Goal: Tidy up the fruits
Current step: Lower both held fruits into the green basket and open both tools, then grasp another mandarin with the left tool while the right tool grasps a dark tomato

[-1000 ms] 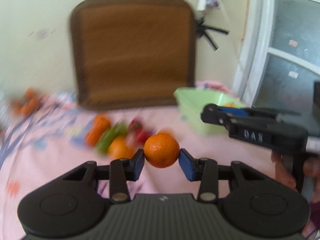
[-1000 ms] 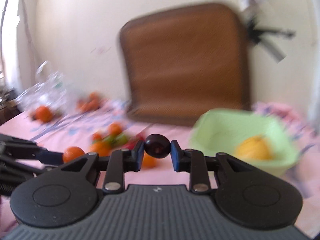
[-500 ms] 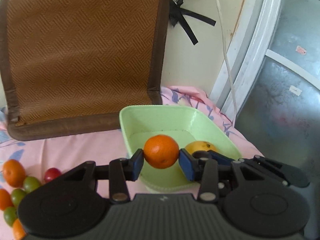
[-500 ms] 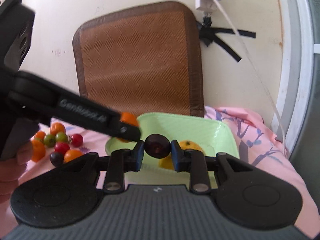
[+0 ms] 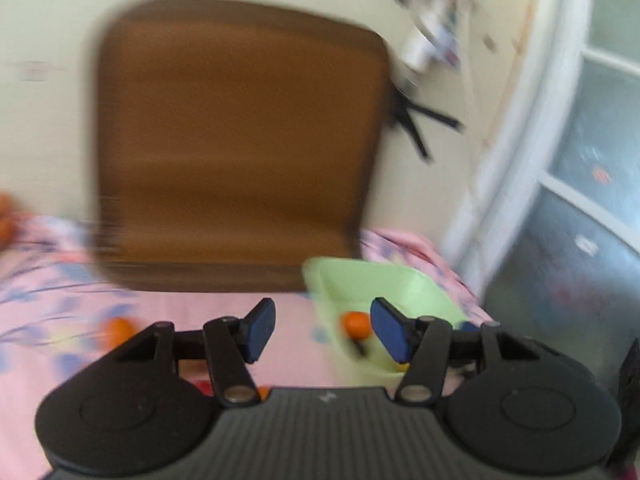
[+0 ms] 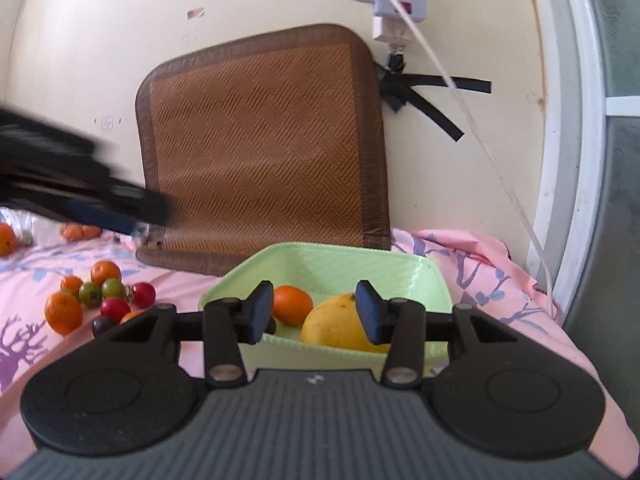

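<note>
A light green bowl (image 6: 420,280) stands on the pink cloth and holds an orange (image 6: 293,305) and a yellow mango (image 6: 338,325); a dark fruit (image 6: 271,325) shows partly behind my right gripper's left finger. My right gripper (image 6: 316,312) is open and empty just above the bowl's near rim. In the blurred left wrist view my left gripper (image 5: 324,330) is open and empty, left of the bowl (image 5: 384,284), where the orange (image 5: 357,324) lies. The left gripper also shows as a dark blur in the right wrist view (image 6: 100,200).
A cluster of oranges, green and red tomatoes and a dark fruit (image 6: 100,296) lies on the cloth left of the bowl. More oranges (image 6: 80,231) lie farther back left. A brown woven mat (image 6: 264,152) leans on the wall. A white cable (image 6: 480,136) hangs at right.
Both grippers have opened. The left let go of the orange and the right let go of the dark fruit, both now in the bowl. The left gripper has swung away to the left.
</note>
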